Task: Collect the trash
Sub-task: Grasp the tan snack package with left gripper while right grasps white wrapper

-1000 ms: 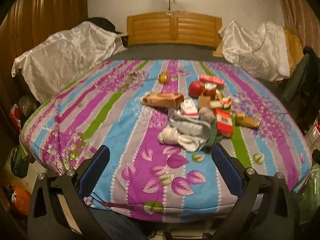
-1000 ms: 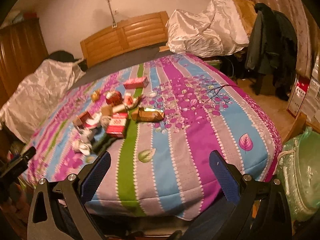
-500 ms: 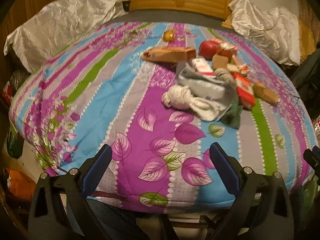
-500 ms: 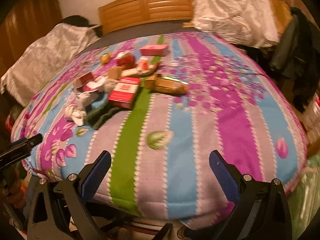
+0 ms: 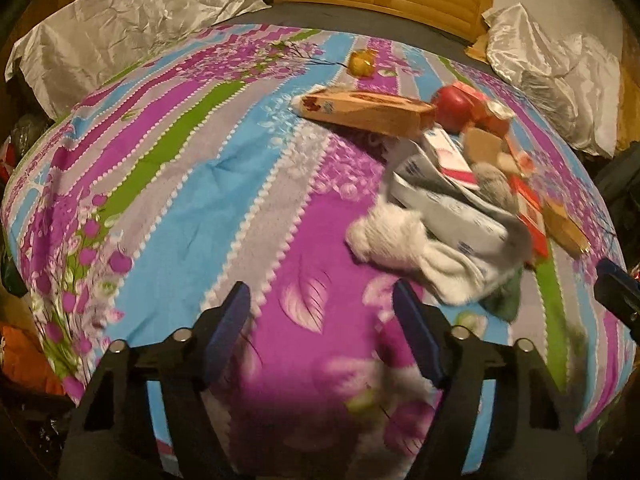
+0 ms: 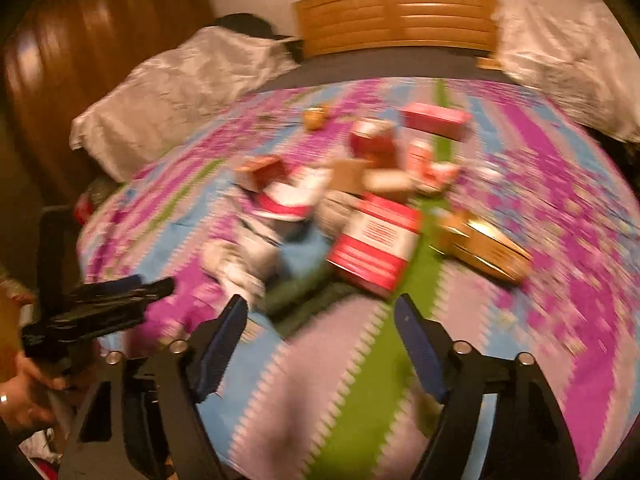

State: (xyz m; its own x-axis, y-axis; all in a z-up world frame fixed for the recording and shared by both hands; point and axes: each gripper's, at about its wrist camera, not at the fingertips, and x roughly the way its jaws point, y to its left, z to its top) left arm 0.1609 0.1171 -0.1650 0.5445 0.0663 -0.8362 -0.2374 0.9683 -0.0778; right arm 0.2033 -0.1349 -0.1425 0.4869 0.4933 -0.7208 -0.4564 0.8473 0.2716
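Both tools have dropped closer to the bed (image 5: 208, 184); left tool (image 5: 322, 316) and right tool (image 6: 322, 320), jaws narrowing, grip nothing.

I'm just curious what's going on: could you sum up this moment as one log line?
stage: approach | left gripper: jaws just closing, nothing between | right gripper: same | trash pile: untouched on bedspread

The right wrist view is smeared by motion — the print on the red-and-white box (image 6: 374, 246) cannot be read, and the small pieces behind it run together. In the left wrist view a dark green cloth (image 5: 505, 294) lies mostly hidden under the white sock (image 5: 416, 250).
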